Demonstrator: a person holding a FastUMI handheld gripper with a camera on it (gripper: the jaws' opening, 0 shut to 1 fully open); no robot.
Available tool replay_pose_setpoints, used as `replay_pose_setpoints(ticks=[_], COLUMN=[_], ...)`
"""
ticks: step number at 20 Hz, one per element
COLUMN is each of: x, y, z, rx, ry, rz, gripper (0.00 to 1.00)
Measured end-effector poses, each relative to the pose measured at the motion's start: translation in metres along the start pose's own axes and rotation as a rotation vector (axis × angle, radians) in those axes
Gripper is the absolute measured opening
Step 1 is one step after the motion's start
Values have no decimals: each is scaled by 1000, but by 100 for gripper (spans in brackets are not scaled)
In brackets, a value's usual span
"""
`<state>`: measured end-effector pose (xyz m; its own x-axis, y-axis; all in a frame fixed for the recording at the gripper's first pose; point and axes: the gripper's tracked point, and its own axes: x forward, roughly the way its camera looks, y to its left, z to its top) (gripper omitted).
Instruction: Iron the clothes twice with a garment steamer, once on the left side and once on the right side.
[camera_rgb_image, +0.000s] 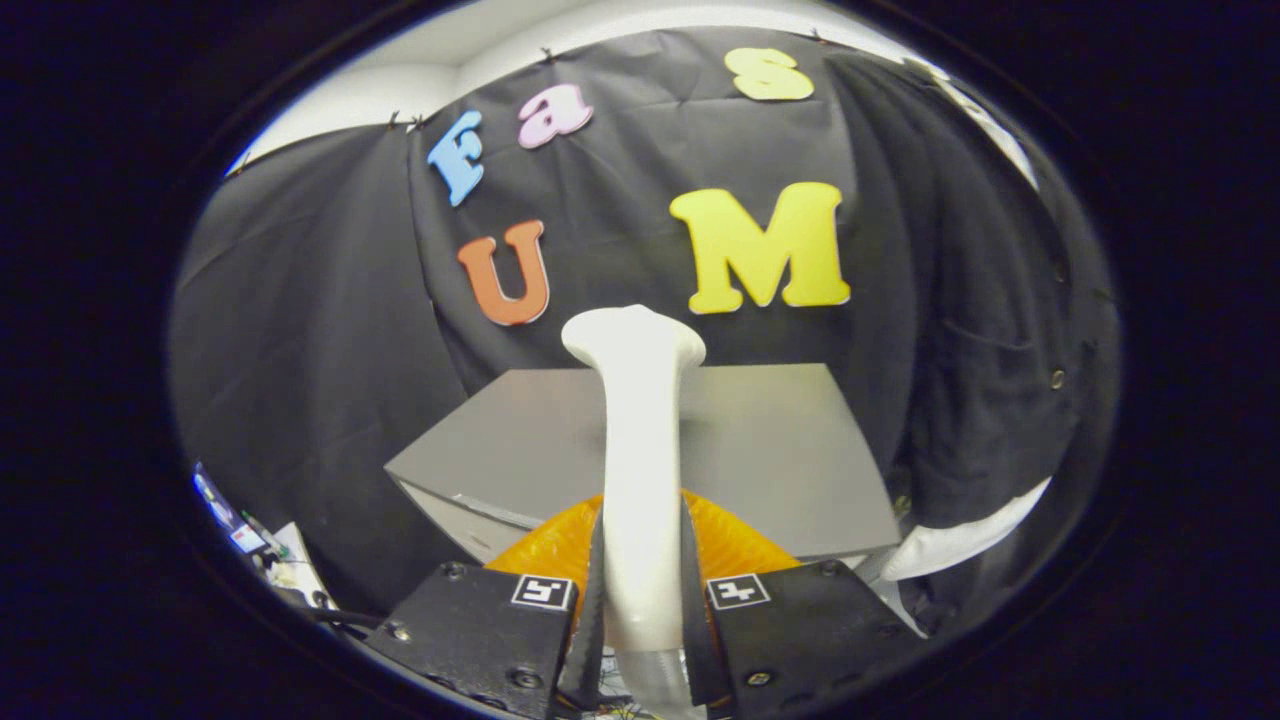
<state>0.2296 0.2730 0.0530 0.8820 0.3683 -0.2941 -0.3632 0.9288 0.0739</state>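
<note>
A white garment steamer (640, 440) stands upright between my fingers, its flared head topping out above the grey table (780, 450). My gripper (640, 590) is shut on the steamer's handle, both fingers pressing its sides. An orange rounded base (735, 545) shows just behind the fingers at the table's near edge. A dark shirt with buttons (1000, 350) hangs to the right of the table, beyond the steamer.
The grey table stands ahead in the booth. A white piece (960, 540) shows below the hanging shirt at the table's right corner. Small clutter and cables (260, 550) lie low on the left.
</note>
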Motion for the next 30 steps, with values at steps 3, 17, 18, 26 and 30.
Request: replay_pose_setpoints(ticks=[3,17,18,26,30], x=[-53,-198,-201,-189,-165], y=[-40,-190,-198,-221,-222], z=[10,117,125,194,212], rx=[37,162,169,133,30], ry=[-51,-332,-349,-466,-492], rz=[-40,-212,-217,-266,-344], gripper=[36,36,36,36,36])
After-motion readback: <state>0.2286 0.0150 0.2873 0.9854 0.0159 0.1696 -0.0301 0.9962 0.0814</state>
